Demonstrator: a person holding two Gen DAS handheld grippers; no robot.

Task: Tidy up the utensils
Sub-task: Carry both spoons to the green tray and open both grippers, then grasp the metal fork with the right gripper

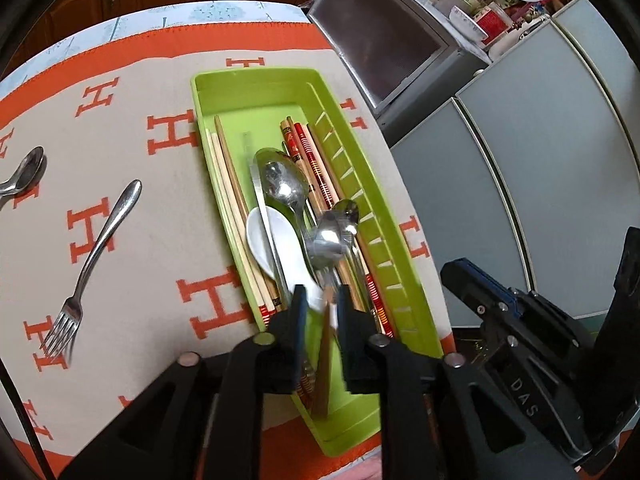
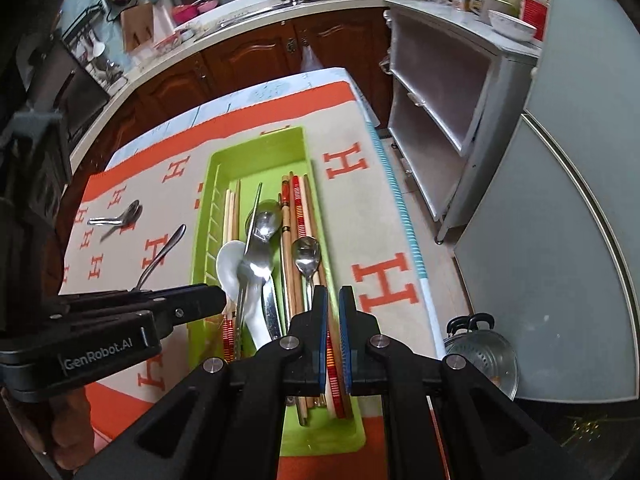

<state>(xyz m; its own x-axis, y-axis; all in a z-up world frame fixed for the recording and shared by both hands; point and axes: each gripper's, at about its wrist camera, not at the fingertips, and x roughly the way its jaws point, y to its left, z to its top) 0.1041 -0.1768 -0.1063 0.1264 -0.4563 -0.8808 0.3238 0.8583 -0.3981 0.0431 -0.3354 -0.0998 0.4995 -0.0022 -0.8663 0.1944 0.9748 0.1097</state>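
Both of my hand-held grippers hang over the near end of the tray. My left hand-held gripper (image 1: pixel 322 300) stands slightly parted at the bottom middle of its view, pads pressing on nothing, with a blurred wooden chopstick (image 1: pixel 322 364) between its fingers. My right hand-held gripper (image 2: pixel 333 300) is nearly closed, and a red striped chopstick (image 2: pixel 335 376) runs through the narrow gap between its blue pads; whether they pinch it I cannot tell. Largest in sight is the table (image 1: pixel 132 184) under its beige cloth with orange letters. On it, in the middle of the frame, lies the green tray (image 1: pixel 256 88), which holds wooden chopsticks (image 1: pixel 228 184) along its left side, red patterned ones (image 1: pixel 308 156) to the right, a white ceramic spoon (image 1: pixel 268 236) and several steel spoons (image 1: pixel 284 184). Left of the tray, apart from it, a fork (image 1: pixel 100 248) lies on the cloth, and a small spoon (image 1: pixel 26 172) rests at the far left edge.
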